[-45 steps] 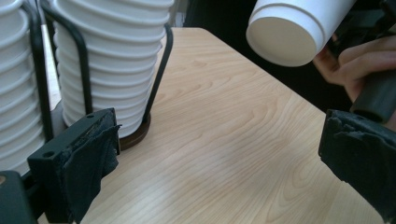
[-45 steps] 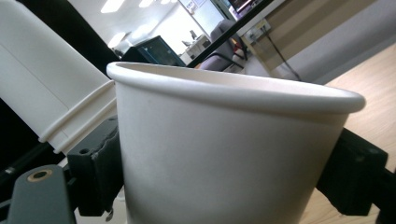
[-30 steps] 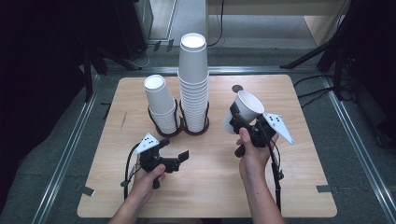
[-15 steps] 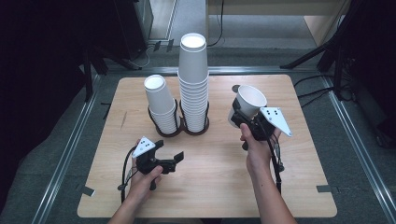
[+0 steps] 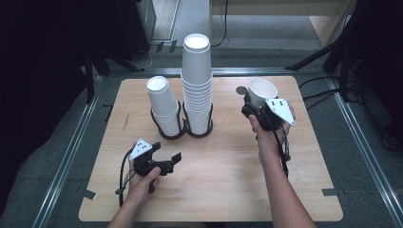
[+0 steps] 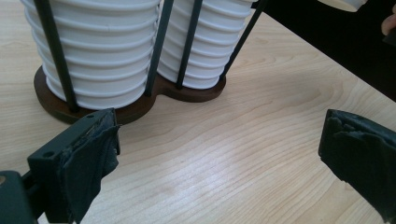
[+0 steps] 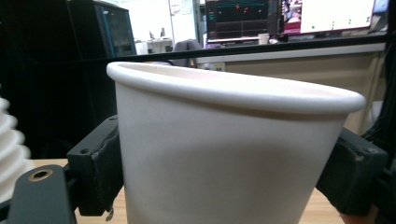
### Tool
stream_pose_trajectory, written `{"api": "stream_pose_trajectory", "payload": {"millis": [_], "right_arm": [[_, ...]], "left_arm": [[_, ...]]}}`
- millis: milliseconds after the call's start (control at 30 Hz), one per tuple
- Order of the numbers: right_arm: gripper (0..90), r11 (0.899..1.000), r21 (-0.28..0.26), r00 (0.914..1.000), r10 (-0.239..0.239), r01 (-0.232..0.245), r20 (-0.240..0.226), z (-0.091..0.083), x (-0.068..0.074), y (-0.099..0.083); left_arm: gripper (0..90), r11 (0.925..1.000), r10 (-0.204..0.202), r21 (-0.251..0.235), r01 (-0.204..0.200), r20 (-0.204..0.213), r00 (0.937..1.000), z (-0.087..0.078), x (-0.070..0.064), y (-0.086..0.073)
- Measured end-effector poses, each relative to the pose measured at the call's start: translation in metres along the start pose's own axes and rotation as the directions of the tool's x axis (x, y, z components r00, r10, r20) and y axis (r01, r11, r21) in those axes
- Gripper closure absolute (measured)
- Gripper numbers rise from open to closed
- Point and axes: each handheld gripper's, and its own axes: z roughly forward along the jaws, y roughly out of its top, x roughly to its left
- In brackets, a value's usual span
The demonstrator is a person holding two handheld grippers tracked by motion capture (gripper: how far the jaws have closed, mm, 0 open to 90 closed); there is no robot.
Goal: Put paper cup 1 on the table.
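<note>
Two stacks of cups [image 5: 196,85] stand in a dark holder [image 5: 180,130] ahead of the left gripper [image 5: 166,161], while the right gripper [image 5: 252,107] clamps a single paper cup [image 5: 262,91]. In the left gripper view, its jaws gape empty before the holder [image 6: 135,107]. In the right gripper view, both pads press the cup [image 7: 224,154]

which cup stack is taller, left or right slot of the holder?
The right stack, beside the held cup. It rises well above the left stack, which leans slightly.
</note>
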Motion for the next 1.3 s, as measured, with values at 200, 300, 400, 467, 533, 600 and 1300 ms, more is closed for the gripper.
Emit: {"api": "stream_pose_trajectory", "payload": {"millis": [200, 300, 400, 467, 533, 600, 1300], "right_arm": [[14.1, 0.999, -0.016, 0.9993, -0.037, 0.037, -0.010, 0.013, -0.012, -0.010], [14.1, 0.999, -0.002, 0.9992, -0.037, 0.037, -0.017, 0.019, -0.020, -0.015], [14.2, 1.000, 0.003, 0.9997, 0.003, -0.002, -0.026, 0.025, -0.028, -0.018], [14.2, 1.000, 0.005, 0.9997, 0.006, -0.006, -0.022, 0.030, -0.033, -0.021], [14.2, 0.999, 0.009, 0.9995, -0.031, 0.031, -0.003, 0.037, -0.037, -0.026], [14.2, 0.999, 0.011, 0.9991, -0.041, 0.041, 0.001, 0.039, -0.038, -0.027], [13.9, 0.985, 0.128, 0.9889, -0.127, 0.117, 0.076, 0.079, -0.048, -0.074]], "left_arm": [[0.0, 1.0000, -0.008, -0.001, 0.008, -0.008, 0.9999, -0.001, 0.003, 0.000], [0.0, 0.9999, -0.014, 0.002, 0.014, -0.012, 0.9998, 0.000, 0.004, 0.000], [0.0, 0.9999, -0.017, 0.001, 0.017, -0.012, 0.9998, 0.000, 0.004, -0.001], [0.0, 0.9999, -0.017, 0.003, 0.017, -0.010, 0.9998, 0.001, 0.003, -0.001], [0.0, 0.9999, -0.014, 0.009, 0.014, -0.013, 0.9998, 0.001, 0.003, -0.001], [0.0, 0.9998, -0.015, 0.009, 0.015, -0.014, 0.9998, 0.001, 0.003, -0.001], [0.0, 0.9999, -0.011, 0.005, 0.011, -0.019, 0.9998, 0.000, 0.005, -0.001]]}}
